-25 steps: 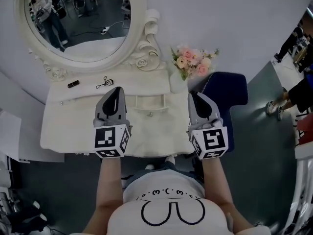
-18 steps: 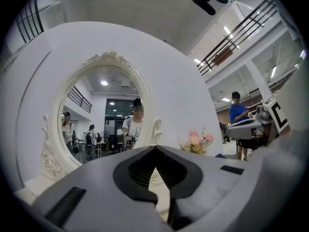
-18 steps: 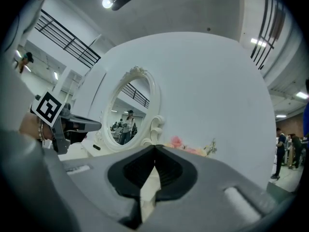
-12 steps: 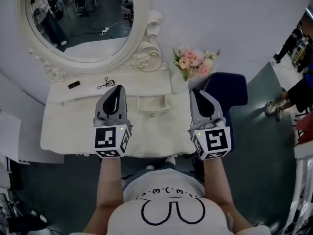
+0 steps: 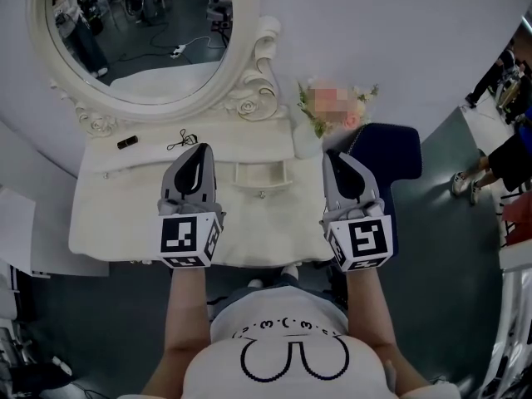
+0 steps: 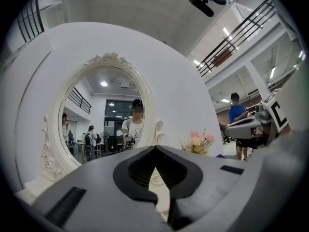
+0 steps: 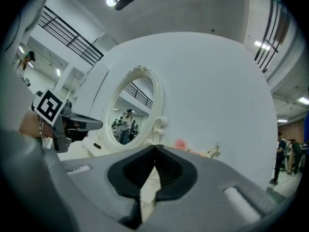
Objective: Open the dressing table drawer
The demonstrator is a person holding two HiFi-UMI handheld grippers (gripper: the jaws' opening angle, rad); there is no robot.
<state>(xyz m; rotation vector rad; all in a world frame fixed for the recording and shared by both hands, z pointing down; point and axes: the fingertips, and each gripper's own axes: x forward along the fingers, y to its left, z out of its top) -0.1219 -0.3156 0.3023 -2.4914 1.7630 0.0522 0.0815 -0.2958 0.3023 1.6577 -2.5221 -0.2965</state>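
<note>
The cream dressing table (image 5: pixel 116 214) stands under an oval mirror (image 5: pixel 141 40). Its small middle drawer (image 5: pixel 260 176) has a round knob (image 5: pixel 260 194) and lies between my two grippers. My left gripper (image 5: pixel 198 151) hovers level over the tabletop just left of that drawer; its jaws are shut and empty, and its tips meet in the left gripper view (image 6: pixel 155 148). My right gripper (image 5: pixel 337 156) hovers at the table's right end, right of the drawer. Its jaws also meet at the tips (image 7: pixel 155 147) with nothing between them. Neither gripper touches the knob.
An eyelash curler (image 5: pixel 176 141) and a small dark item (image 5: pixel 125 143) lie on the back left of the tabletop. A vase of pink flowers (image 5: pixel 303 138) stands at the back right. A blue seat (image 5: pixel 386 160) sits beside the table's right end. People stand at the far right (image 5: pixel 511 160).
</note>
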